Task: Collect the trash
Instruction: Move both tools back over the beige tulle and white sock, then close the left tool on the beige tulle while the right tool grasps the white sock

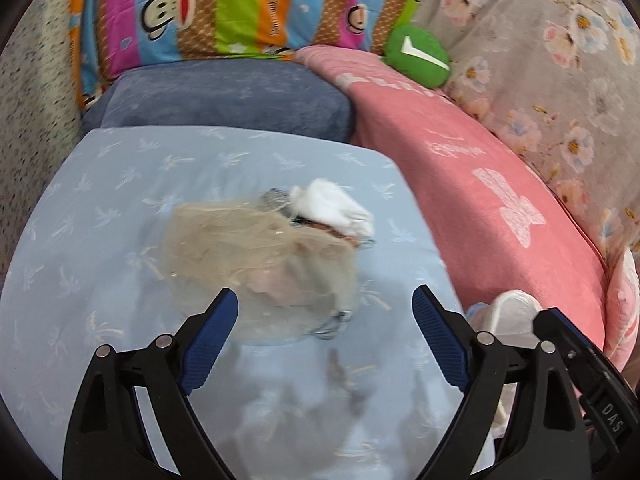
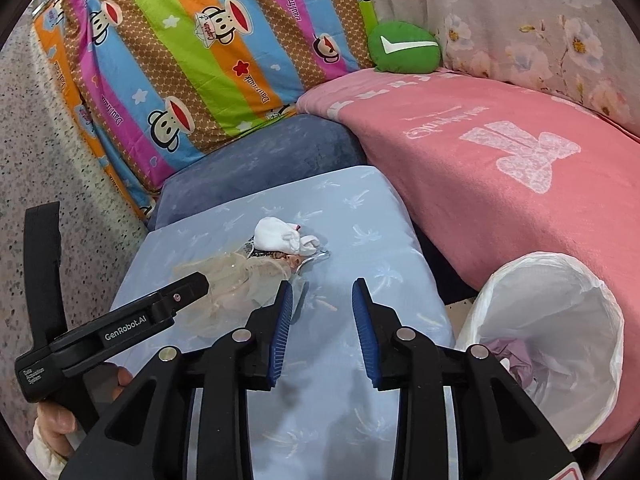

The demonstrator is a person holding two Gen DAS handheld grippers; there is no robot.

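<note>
Right wrist view: blue pillow (image 2: pixel 360 216) is the landmark, lying btwn pink blanket (image 2: pixel 500 184) and speckled wall. Bin (image 2: pixel 600 320), white liner, sits just right of pillow, mouth tipped toward it, prob. for an easy drop. Trash (image 2: pixel 240 280), a clear bag w/ white tissue (image 2: pixel 286 240), lies mid-pillow. Left gripper (image 1: pixel 325 320) spread wide, empty, near bag's front edge, likely lining up a grab. Right gripper (image 2: pixel 322 316) partly open, empty, just right of trash.

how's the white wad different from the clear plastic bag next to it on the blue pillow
The white wad is opaque, small and bunched tight; the clear plastic bag is see-through, larger and spread flat. The wad lies farther from the grippers, the bag nearer. Both rest on the light blue pillow, ungrasped.
</note>
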